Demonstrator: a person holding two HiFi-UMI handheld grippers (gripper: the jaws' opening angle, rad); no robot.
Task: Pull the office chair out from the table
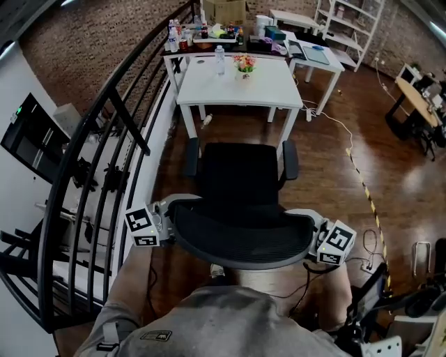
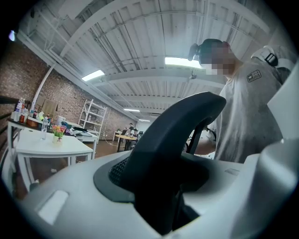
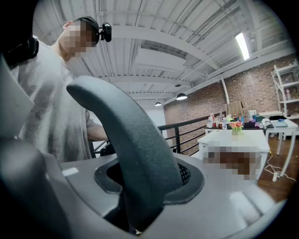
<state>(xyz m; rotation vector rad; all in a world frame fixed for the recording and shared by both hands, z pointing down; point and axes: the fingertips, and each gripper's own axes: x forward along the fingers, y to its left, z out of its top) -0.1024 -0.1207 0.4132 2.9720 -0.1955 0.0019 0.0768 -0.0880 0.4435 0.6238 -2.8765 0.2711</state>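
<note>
The black office chair (image 1: 237, 178) stands on the wooden floor a short way in front of the white table (image 1: 279, 89), its seat clear of the tabletop. Its curved mesh backrest (image 1: 240, 237) is nearest to me. My left gripper (image 1: 165, 222) is shut on the backrest's left end and my right gripper (image 1: 315, 236) on its right end. In the left gripper view the backrest's dark edge (image 2: 173, 135) rises between the pale jaws. The right gripper view shows the same edge (image 3: 135, 144) clamped between its jaws.
A black railing (image 1: 104, 160) runs along the left, close to the chair. A water bottle (image 1: 219, 59) and a flower pot (image 1: 244, 65) stand on the table. More tables (image 1: 313, 52) and shelves (image 1: 348, 21) lie behind. A cable (image 1: 345, 136) and striped tape (image 1: 366, 188) cross the floor at right.
</note>
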